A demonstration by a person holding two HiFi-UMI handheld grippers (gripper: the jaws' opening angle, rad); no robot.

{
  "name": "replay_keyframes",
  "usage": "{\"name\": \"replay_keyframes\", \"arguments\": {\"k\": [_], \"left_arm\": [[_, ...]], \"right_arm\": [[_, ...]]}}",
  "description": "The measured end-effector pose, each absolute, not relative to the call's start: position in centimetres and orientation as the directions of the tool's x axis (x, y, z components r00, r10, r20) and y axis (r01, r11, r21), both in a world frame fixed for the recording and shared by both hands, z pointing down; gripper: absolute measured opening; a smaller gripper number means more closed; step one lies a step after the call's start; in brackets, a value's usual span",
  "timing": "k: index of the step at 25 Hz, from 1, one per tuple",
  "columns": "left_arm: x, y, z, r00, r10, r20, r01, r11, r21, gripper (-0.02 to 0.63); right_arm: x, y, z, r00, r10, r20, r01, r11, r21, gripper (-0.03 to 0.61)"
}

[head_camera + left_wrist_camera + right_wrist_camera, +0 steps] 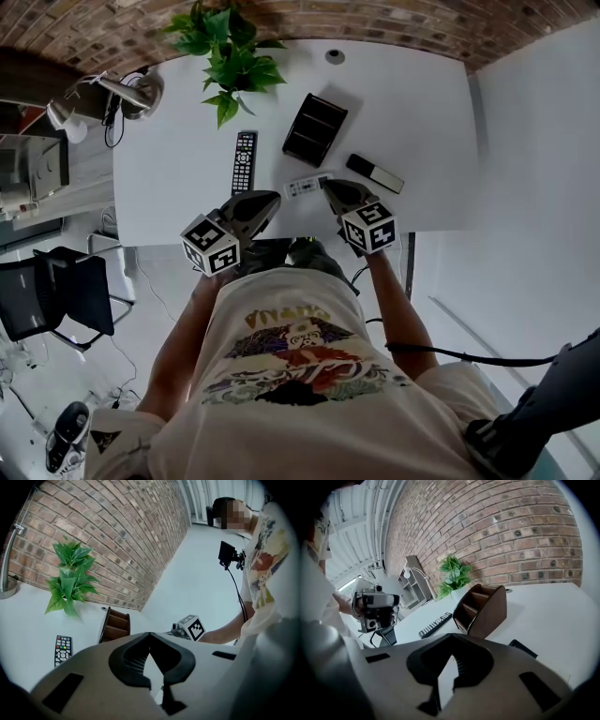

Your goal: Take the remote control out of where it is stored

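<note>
Head view steeply down; gripper views low, both share organiser point(115, 626).

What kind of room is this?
Probably an office or workroom: a white table stands against a brick wall, with a black chair beside it and a lamp at its corner.

You have bright, even light here: the white surface point(412, 112) is close to washed out, and what lies on it casts only faint, soft shadows. All three views bow hard toward their edges, and both gripper views go black in the corners (the brick wall point(117, 536) curves like a barrel). Your right gripper point(451, 655) looks soft, too near the lens for focus
</note>
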State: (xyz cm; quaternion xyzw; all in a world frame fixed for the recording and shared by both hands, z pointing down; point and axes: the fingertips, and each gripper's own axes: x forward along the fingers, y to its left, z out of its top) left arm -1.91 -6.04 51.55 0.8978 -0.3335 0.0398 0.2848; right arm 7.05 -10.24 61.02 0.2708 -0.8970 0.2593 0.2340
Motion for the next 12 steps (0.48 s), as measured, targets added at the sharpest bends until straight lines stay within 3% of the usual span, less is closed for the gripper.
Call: {"name": "replay_keyframes", "arguments": {"k": [12], "left_arm": [[0.1,-4.4,51.4,0.746,-0.616,0.255,-0.651,-0.59,0.477,-0.003]], "right_arm": [[6.1,-7.9,56.7,-0.818,-0.324,0.475,-0.492,0.822,-0.287,0.008]]}}
